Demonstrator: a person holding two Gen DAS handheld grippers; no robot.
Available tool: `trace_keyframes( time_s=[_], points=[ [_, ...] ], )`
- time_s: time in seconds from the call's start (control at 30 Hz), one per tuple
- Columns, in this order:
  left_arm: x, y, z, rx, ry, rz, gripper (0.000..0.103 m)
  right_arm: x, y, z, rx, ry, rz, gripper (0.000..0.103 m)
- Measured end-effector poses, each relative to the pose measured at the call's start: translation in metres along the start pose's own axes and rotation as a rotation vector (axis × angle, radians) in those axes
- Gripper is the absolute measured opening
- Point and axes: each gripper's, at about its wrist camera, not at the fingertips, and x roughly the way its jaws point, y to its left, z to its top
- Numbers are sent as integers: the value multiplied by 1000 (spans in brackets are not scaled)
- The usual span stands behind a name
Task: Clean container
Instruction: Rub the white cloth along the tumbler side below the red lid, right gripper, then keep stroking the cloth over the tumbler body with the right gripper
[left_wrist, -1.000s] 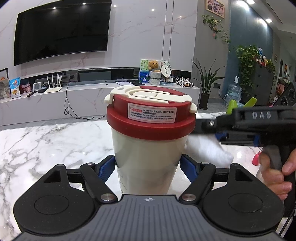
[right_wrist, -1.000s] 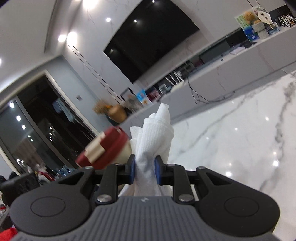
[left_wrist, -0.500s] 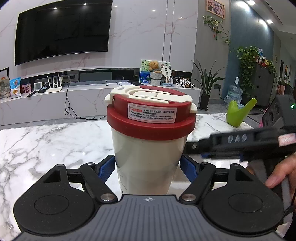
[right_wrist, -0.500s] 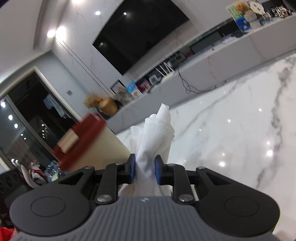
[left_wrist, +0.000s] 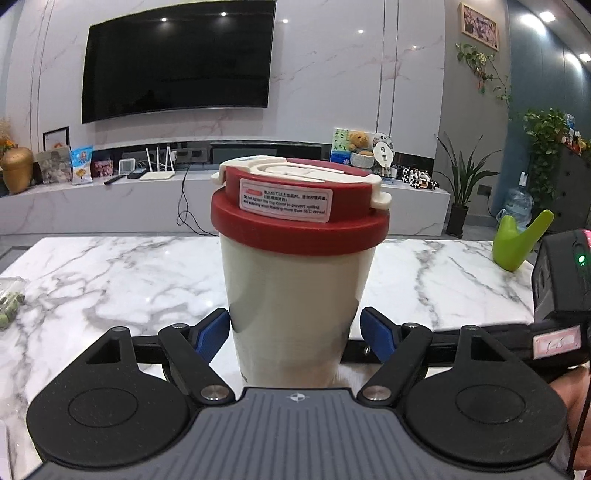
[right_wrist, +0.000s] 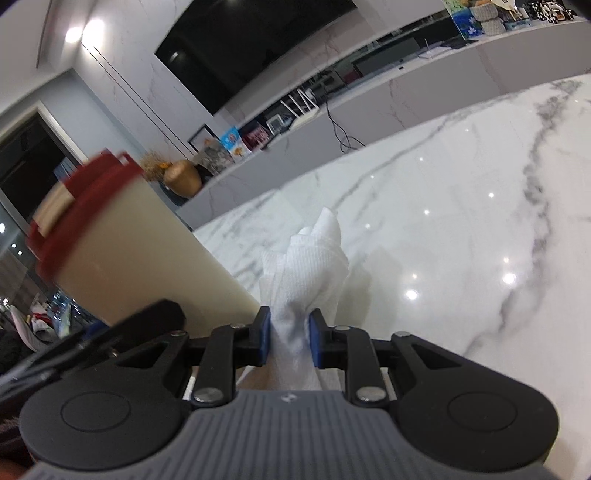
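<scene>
Left gripper (left_wrist: 294, 328) clamped cup (left_wrist: 295, 288); right gripper (right_wrist: 289, 338) pinched paper towel (right_wrist: 308, 275) beside cup wall. Wiping step; next: press towel against wall.

Both my views are bright and evenly lit by recessed ceiling lights (left_wrist: 546, 16). The left wrist view is sharp, with fisheye bending at the edges that curves the walls and the television (left_wrist: 177, 62). Small light spots gleam on the marble desk (left_wrist: 110, 280). In the right wrist view, stronger glare dots scatter across the glossy desk, and a ceiling lamp (right_wrist: 83, 31) blooms white. The cup (right_wrist: 122, 251) at left is smeared by motion blur; the paper towel (right_wrist: 310, 273) stays crisp, casting a soft shadow.
</scene>
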Motion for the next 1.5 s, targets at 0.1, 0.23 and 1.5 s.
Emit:
trace_keyframes(
  time_s=[0.1, 0.23, 1.5],
  points=[
    [-1, 1, 1, -4, -2, 1, 74, 5, -1, -5, -5, 23, -22, 24],
    [-1, 4, 4, 13, 7, -23, 74, 7, -1, -8, -9, 42, -32, 24],
    [-3, 20, 11, 21, 58, -129, 75, -32, 8, 22, 60, -109, 163, 24]
  ],
)
